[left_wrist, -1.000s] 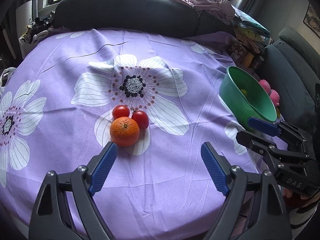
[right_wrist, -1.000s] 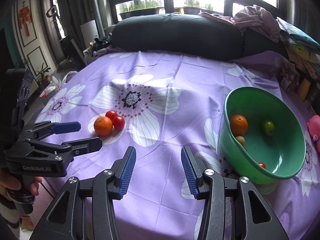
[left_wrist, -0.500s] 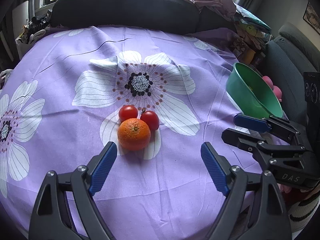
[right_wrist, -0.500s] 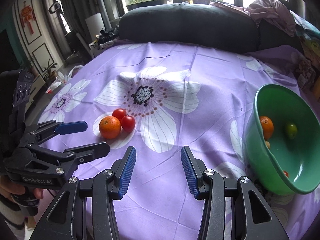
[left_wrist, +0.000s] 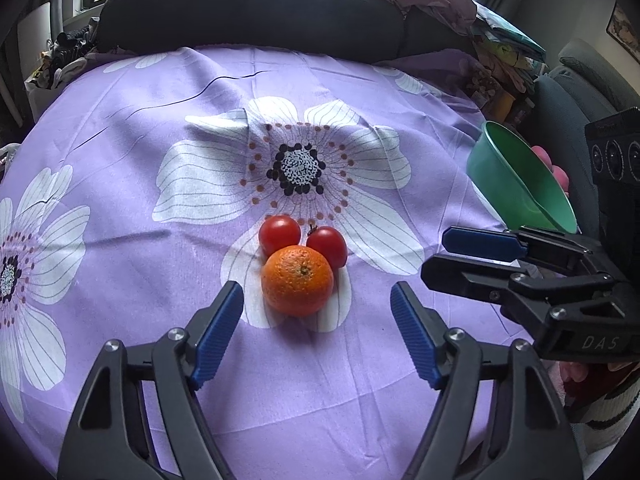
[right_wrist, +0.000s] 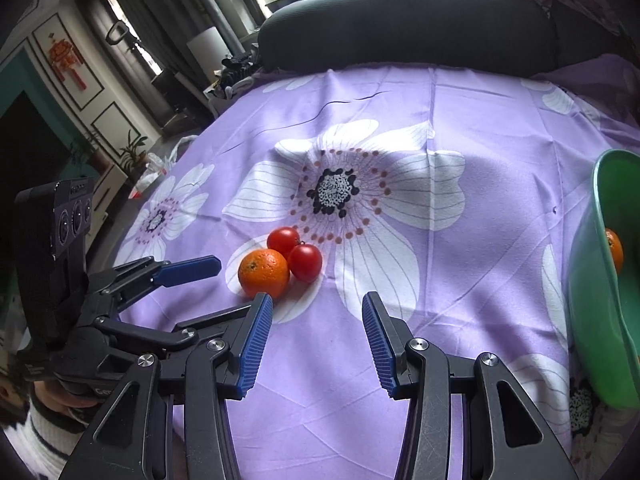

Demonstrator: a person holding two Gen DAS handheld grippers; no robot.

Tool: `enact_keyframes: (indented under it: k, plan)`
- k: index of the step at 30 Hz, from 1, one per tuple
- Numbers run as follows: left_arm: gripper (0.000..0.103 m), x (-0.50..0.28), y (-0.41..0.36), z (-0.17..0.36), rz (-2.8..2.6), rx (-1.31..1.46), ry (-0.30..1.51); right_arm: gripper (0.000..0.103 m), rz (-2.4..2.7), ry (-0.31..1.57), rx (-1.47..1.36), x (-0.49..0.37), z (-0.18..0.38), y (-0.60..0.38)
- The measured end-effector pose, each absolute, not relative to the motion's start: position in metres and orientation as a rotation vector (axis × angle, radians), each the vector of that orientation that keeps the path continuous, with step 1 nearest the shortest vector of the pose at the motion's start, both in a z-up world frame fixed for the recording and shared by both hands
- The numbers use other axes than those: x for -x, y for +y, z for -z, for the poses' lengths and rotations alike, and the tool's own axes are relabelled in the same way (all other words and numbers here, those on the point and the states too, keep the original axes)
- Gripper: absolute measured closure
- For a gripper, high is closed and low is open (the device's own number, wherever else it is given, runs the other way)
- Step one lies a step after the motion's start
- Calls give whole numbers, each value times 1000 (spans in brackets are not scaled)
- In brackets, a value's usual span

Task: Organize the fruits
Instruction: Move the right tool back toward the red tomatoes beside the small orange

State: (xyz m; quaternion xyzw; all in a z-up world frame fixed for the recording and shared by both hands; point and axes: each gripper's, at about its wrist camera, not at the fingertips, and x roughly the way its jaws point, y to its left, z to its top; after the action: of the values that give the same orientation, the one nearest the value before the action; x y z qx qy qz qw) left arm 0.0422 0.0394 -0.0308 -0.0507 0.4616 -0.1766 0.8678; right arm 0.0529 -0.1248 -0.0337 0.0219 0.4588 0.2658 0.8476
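Approaching with jaws wide, the left gripper (left_wrist: pixel 316 312) frames the orange (left_wrist: pixel 297 281) touching two tomatoes (left_wrist: pixel 280 234) on the purple-clothed counter (left_wrist: pixel 120 120), the right gripper (right_wrist: pixel 317 344) likewise spread and empty; closing carelessly may roll the tomatoes away.

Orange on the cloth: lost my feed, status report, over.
Left gripper open, empty, lined up on orange. Right gripper open, empty. Two tomatoes touch the orange behind.

Left gripper (left_wrist: pixel 316 312), right gripper (right_wrist: pixel 317 346) — jaws apart
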Motion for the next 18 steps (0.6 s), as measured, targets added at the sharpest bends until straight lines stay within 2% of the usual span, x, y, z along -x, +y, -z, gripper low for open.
enact_keyframes:
  k: [8, 11, 18]
  plan:
    - [31, -64, 53, 19, 354, 154, 938, 55, -536, 973, -22, -67, 38, -124]
    - [38, -75, 56, 18, 347, 159, 942, 55, -551, 982, 9, -68, 42, -120]
    - [39, -78, 57, 23, 366, 168, 965, 55, -616, 999, 31, -67, 49, -109]
